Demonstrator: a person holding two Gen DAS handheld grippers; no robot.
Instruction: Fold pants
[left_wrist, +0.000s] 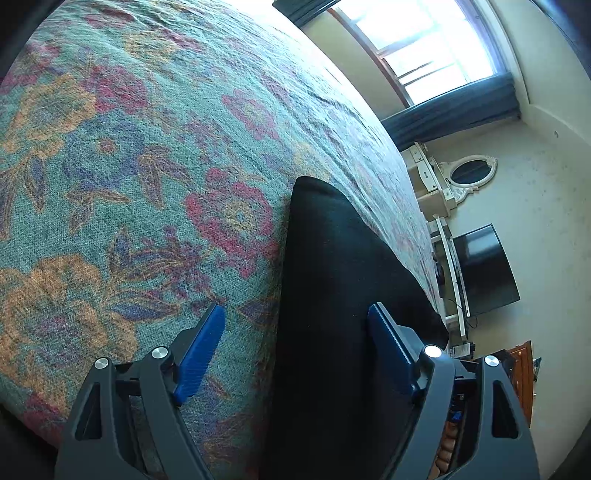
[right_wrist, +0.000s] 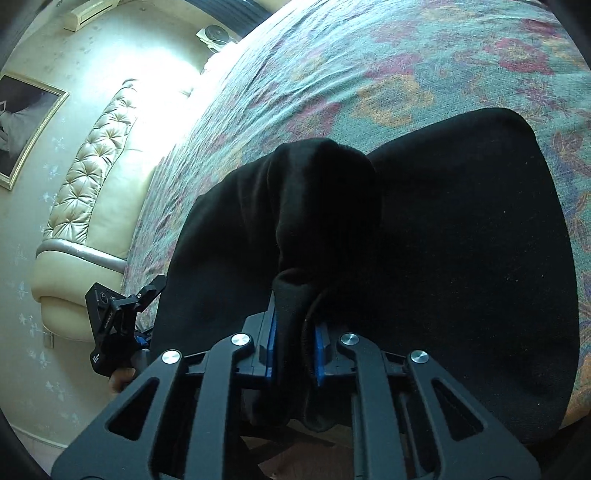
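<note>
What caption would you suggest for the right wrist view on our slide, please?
Right hand-held gripper pinches a bunched fold of black pants on the floral bedspread.

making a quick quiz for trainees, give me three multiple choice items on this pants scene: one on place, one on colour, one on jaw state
1. Where do the pants lie?
A on a floral bedspread
B on a wooden floor
C in a basket

2. What colour are the pants?
A red
B black
C white

3. How do the jaws stand?
A both grippers open
B left gripper shut, right open
C right gripper shut on the pants, left open

Answers:
1 A, patterned cover surrounds the cloth.
2 B, the fabric is dark black.
3 C, cloth is bunched between the right pads; the left pads stand apart.
</note>
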